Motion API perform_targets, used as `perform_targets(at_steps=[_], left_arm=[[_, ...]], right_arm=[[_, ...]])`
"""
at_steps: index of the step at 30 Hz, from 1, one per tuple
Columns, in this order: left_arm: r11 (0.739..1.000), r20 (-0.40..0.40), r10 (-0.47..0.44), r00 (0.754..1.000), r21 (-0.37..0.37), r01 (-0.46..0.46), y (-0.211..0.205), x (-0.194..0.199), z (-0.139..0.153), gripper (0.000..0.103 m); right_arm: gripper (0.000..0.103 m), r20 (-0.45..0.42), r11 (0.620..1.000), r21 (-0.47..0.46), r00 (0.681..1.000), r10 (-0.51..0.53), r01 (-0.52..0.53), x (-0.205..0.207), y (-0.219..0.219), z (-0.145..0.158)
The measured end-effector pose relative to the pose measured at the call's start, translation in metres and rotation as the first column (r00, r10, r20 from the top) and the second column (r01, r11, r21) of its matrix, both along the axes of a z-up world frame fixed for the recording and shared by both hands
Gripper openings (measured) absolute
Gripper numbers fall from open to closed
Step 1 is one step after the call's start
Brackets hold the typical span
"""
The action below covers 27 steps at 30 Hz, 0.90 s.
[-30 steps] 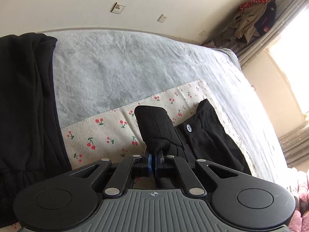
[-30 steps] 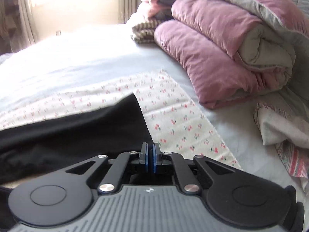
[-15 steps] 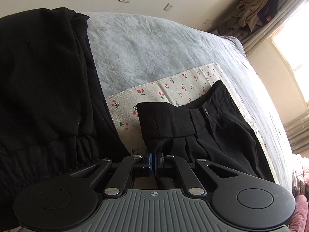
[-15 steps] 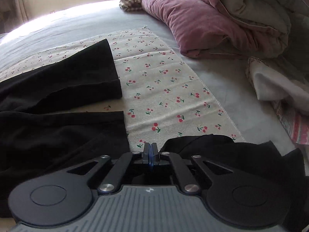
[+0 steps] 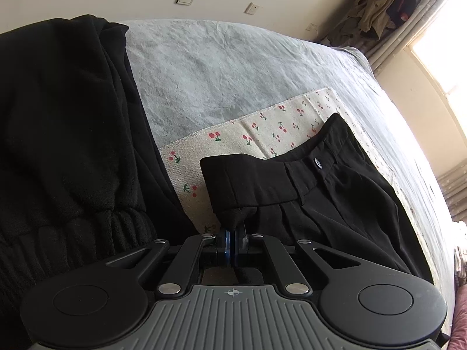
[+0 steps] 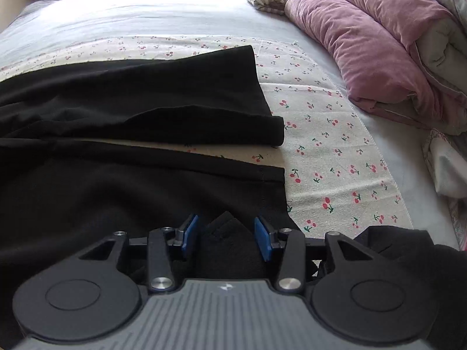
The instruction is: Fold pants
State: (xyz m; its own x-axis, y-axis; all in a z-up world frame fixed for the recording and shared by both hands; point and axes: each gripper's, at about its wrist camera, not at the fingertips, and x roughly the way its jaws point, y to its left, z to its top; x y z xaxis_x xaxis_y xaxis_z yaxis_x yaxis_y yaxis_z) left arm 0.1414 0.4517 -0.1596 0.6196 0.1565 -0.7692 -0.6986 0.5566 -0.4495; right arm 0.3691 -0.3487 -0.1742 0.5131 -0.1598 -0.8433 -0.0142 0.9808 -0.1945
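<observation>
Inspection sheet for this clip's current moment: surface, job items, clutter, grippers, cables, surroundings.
Surface: bed sheet with cherry-print cloth on it.
Job's things: black pants spread on the cloth, legs apart.
Clutter: pink quilt; second black garment.
Grippers: left gripper shut on the pants' waistband corner; right gripper has just been opening, a fabric peak between its pads, unpressed.
Cables: nothing seen.
Surroundings: wall sockets, hanging clothes.

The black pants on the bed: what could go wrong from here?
1. The left claw is shut on the waistband corner of the black pants; pulling now could drag the waistband out of line.
2. The right claw has just been opening, its pads off a peak of cloth, so that corner may settle crooked.
3. The two legs lie apart over the cherry-print cloth.
</observation>
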Motion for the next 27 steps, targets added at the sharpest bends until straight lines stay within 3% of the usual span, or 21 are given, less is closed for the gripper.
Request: perform_targets(at_steps=[1, 5, 10, 14, 17, 23, 27], left_arm=[[1.000, 0.008, -0.009, 1.000, 0.004, 0.009, 0.000, -0.001, 0.002, 0.002], [0.999, 0.021, -0.037, 0.999, 0.023, 0.037, -0.005, -0.001, 0.008, 0.002], [0.998, 0.011, -0.038, 0.999, 0.054, 0.037, -0.017, -0.005, 0.011, 0.002], [0.996, -0.042, -0.057, 0.997, 0.064, 0.060, -0.016, -0.003, -0.002, 0.003], [0.997, -0.027, -0.053, 0.998, 0.045, 0.054, -0.012, -0.010, -0.004, 0.006], [0.995, -0.006, -0.088, 0.996, 0.042, 0.088, -0.010, -0.016, -0.006, 0.007], [0.989, -0.069, -0.138, 0.988, 0.053, 0.142, -0.015, -0.020, -0.004, 0.019]], right_arm=[[0.000, -0.017, 1.000, -0.012, 1.000, 0.015, -0.015, -0.004, 0.002, -0.002], [0.000, -0.055, 0.998, -0.060, 0.998, 0.013, -0.016, -0.039, -0.017, 0.012], [0.000, -0.057, 0.995, 0.077, 0.996, -0.066, 0.070, -0.077, -0.071, 0.019], [0.000, -0.036, 0.999, 0.031, 0.999, -0.034, 0.035, -0.102, -0.065, 0.012], [0.000, -0.024, 0.998, 0.032, 0.998, -0.052, 0.053, -0.099, -0.066, 0.010], [0.000, 0.005, 1.000, 0.020, 1.000, 0.007, -0.007, -0.110, -0.064, 0.020], [0.000, 0.070, 0.993, 0.058, 0.992, 0.102, -0.106, -0.127, -0.060, 0.025]])
